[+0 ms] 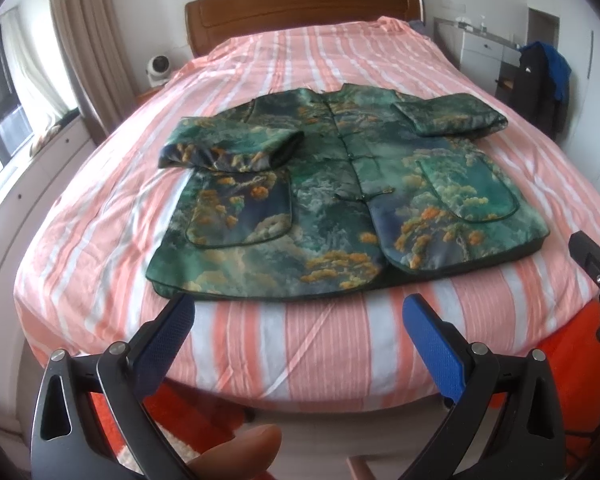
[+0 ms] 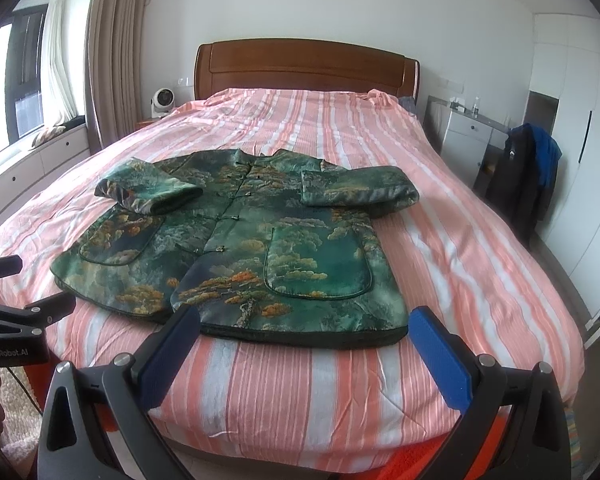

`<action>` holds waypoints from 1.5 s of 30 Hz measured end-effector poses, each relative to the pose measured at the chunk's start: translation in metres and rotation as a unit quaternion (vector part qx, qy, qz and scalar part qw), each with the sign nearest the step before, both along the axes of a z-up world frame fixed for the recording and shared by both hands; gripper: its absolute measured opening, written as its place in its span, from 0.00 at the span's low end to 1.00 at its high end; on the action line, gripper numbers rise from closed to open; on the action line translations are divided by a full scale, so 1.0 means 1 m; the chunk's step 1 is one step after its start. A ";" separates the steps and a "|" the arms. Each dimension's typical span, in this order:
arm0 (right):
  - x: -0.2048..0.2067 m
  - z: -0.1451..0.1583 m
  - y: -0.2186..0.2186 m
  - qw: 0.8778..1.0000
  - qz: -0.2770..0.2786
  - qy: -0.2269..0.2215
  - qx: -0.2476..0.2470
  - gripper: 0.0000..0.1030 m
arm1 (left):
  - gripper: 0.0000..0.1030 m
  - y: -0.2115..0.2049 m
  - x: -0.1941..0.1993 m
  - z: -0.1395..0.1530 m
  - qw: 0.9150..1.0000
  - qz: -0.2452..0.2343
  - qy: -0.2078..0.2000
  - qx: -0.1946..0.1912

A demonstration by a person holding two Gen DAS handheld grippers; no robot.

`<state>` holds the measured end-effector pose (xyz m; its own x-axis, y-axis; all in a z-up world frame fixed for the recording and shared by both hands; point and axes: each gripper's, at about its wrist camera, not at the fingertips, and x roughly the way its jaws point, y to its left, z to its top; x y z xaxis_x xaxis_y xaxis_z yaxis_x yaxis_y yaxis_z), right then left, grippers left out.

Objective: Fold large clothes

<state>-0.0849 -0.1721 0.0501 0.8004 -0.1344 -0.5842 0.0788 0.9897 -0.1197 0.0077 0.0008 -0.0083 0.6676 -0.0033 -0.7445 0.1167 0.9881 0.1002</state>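
- Jacket (image 1: 340, 184), a green satin-looking one with a landscape print, lies front-up and buttoned on the striped bed cover (image 1: 320, 344), its hem toward the foot of the bed.
- Both sleeves are already turned in: the left sleeve (image 1: 228, 148) rests across the chest on one side, the right sleeve (image 2: 360, 188) on the other.
- Left gripper (image 1: 296, 328) hovers just short of the hem with its blue pads spread wide, holding nothing; a fingertip (image 1: 240, 452) shows beneath it.
- Right gripper (image 2: 304, 336) is likewise wide apart and empty, poised near the hem corner below the patch pocket (image 2: 320, 264).
- My guess is that the cloth is padded and fairly thick at the edge, so it should hold a fold, though the sheen suggests it slides easily on itself.
- Taking the piped hem at its two corners looks best, lifting evenly so the sleeves don't slip off as the bottom is brought up toward the collar (image 2: 256, 158).
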 end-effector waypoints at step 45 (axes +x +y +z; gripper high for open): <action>-0.017 0.000 0.003 0.999 0.022 -0.028 0.022 1.00 | 1.00 -0.003 -0.014 0.011 0.998 -0.016 -0.040 -0.042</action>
<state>-0.1024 -0.1689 0.0499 0.8366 -0.0735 -0.5429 0.0410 0.9966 -0.0717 -0.0058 -0.0022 0.0029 0.7233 -0.0859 -0.6851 0.1426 0.9894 0.0264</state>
